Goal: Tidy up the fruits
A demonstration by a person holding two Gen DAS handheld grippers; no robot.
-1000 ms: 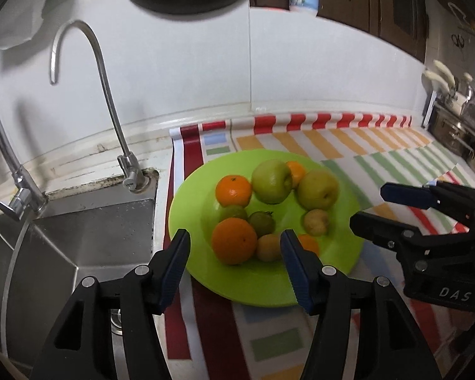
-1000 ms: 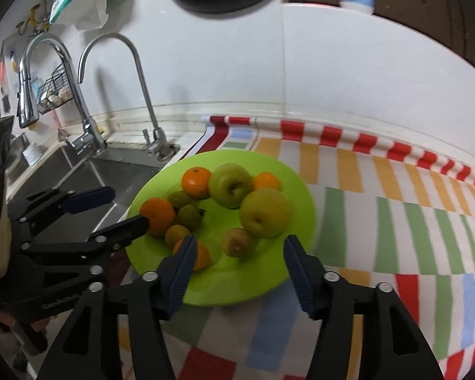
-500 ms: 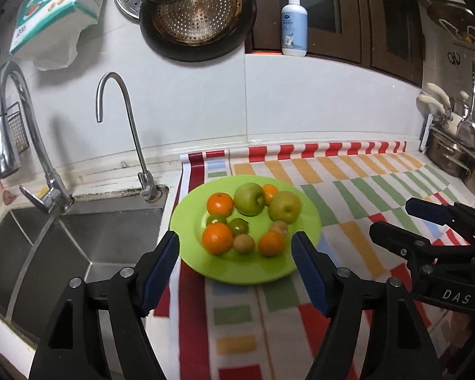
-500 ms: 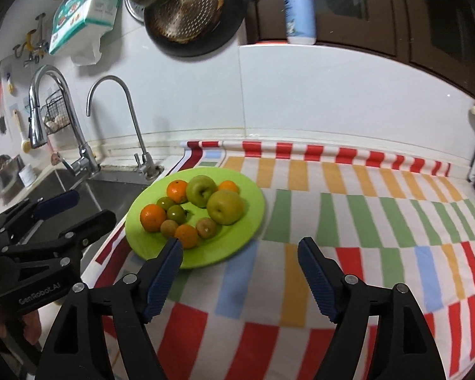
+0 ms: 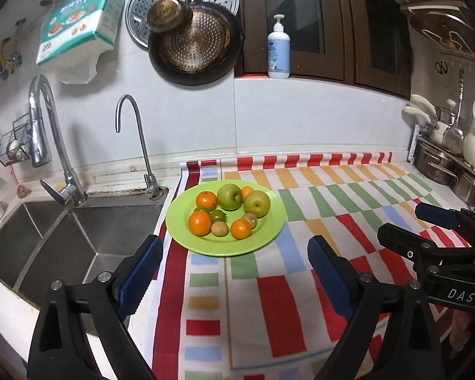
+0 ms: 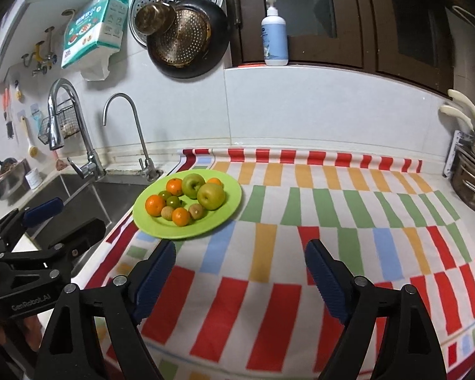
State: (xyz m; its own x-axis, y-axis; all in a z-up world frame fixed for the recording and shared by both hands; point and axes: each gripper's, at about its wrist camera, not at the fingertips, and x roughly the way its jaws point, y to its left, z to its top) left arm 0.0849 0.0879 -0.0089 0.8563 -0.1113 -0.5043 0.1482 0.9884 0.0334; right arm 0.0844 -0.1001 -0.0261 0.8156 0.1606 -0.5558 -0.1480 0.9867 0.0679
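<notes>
A lime-green plate (image 5: 269,231) (image 6: 228,209) rests on the striped cloth beside the sink. On it lie two green apples (image 5: 229,196) (image 6: 210,196), several oranges (image 5: 200,223) (image 6: 154,205), small green fruits (image 5: 218,215) and small brownish fruits (image 5: 219,228). My left gripper (image 5: 234,247) hangs back from the plate's near rim, its jaws opening wide with nothing between them. My right gripper (image 6: 240,253) stands further right over the cloth, jaws also opening and empty. Each gripper shows at the side of the other's view (image 5: 427,224) (image 6: 60,218).
A steel sink (image 5: 79,231) with two taps (image 5: 133,139) lies left of the plate. Pots (image 5: 440,167) and utensils stand at the far right. A pan and strainer (image 5: 193,41) hang on the wall, and a soap bottle (image 5: 278,52) sits on the ledge.
Both grippers have pulled back and up from the plate, so it looks smaller and farther. Both pairs of jaws have spread wider. The fruits lie as before.
</notes>
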